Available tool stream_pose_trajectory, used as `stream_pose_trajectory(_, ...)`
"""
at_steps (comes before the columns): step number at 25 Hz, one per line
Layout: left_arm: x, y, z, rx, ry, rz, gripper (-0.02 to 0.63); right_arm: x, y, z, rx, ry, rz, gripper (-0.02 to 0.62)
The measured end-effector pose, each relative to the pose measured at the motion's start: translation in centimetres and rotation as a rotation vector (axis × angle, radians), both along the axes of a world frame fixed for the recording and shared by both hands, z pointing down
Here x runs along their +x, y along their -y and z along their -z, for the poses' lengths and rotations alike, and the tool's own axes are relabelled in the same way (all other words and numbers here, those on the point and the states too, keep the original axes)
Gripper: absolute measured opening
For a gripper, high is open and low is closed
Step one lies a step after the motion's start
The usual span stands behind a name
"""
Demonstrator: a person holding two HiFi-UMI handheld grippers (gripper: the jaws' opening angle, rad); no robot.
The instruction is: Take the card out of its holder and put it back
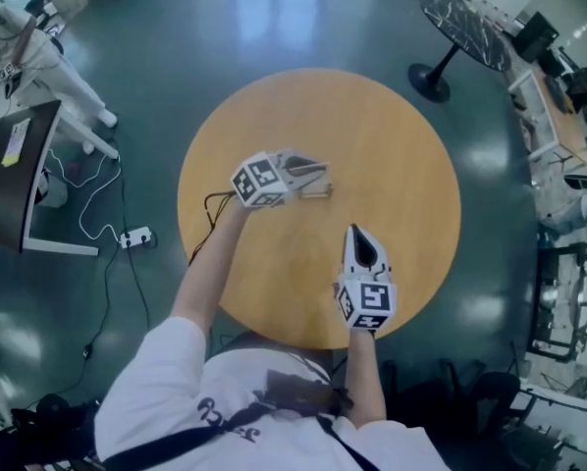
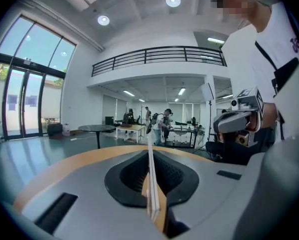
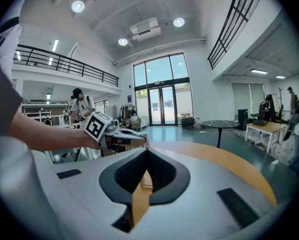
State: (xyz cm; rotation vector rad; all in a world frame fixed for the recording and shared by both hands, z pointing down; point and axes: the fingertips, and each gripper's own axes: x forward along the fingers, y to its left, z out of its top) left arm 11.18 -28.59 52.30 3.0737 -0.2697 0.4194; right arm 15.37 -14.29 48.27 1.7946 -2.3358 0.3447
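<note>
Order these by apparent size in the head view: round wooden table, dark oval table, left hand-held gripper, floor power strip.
1. round wooden table
2. dark oval table and left hand-held gripper: alike, gripper nearer the camera, so tied
3. power strip

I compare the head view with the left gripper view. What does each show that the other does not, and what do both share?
Only the head view: the whole round table from above, the left gripper seen from outside, and a power strip on the floor.
Only the left gripper view: the balcony railing, the glass doors, and the left fingers closed on a thin flat item seen edge-on.
Both: the wooden tabletop and the right gripper.
</note>
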Motion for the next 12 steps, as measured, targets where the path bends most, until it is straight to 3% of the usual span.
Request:
stream_pose_trajectory(6, -2.4, -2.1, 3.4, -0.033, -0.061, 0.169, 0.031, -1.0, -0.6, 2.7, 0.066, 0.003, 0.004, 0.008)
stream_pose_trajectory(12, -4.5, -5.4, 3.7, -0.109, -0.087, 0.314, 0.031, -2.0, -1.1, 4.5, 0.115, 0.009, 0.008, 0.008)
